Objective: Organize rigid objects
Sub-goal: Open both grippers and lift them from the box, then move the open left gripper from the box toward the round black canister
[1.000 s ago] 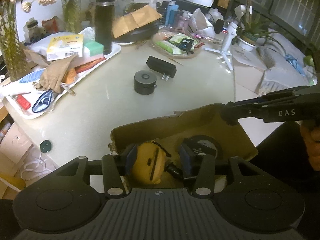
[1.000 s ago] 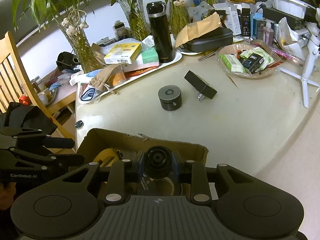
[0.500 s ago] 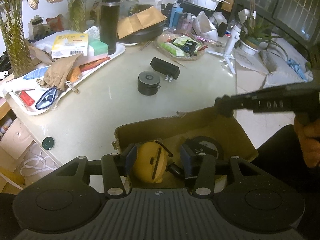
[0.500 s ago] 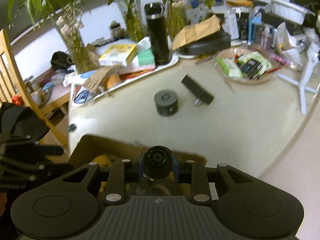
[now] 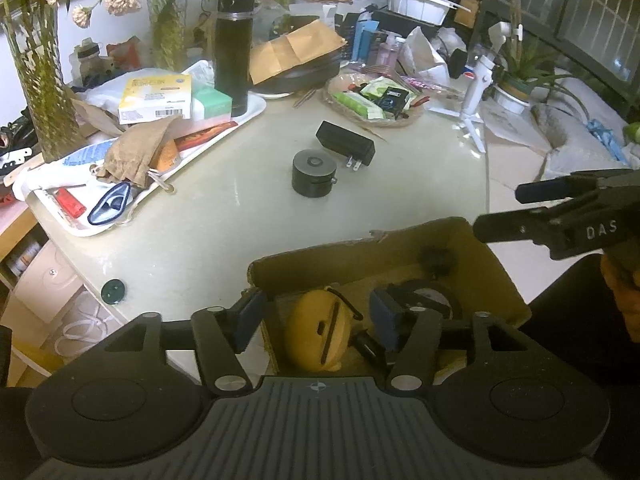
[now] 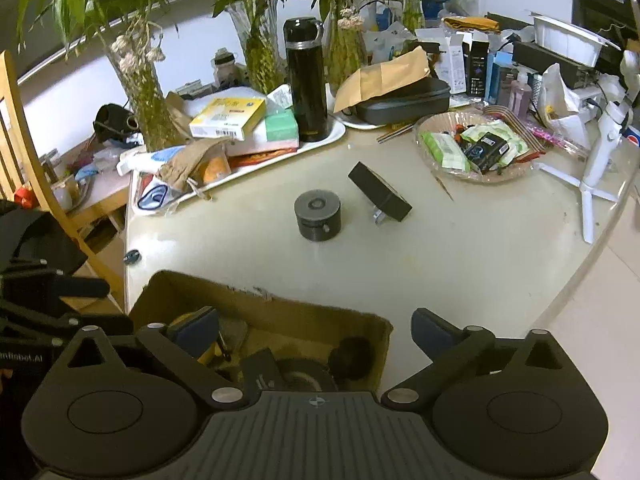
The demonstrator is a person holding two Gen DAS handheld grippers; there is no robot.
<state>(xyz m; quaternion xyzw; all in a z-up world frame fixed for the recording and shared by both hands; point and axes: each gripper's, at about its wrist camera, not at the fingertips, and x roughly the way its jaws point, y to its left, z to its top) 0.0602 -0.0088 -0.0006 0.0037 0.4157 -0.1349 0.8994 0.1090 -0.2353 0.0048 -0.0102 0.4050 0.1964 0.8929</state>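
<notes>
A brown cardboard box sits at the near table edge; it also shows in the right wrist view. Inside lie a yellow rounded object, a round black disc and a small black fuzzy ball. My left gripper is open over the box, its jaws either side of the yellow object. My right gripper is open and empty above the box. On the table beyond stand a black cylinder and a black power adapter.
A white tray with boxes, a bag and a black flask lies at the left. A glass dish of packets and a white tripod stand right. Vases of plants line the back. A wooden chair stands left.
My right gripper has opened and let go of the small black ball, which now lies in the box. My left gripper has stayed open over the yellow object.
</notes>
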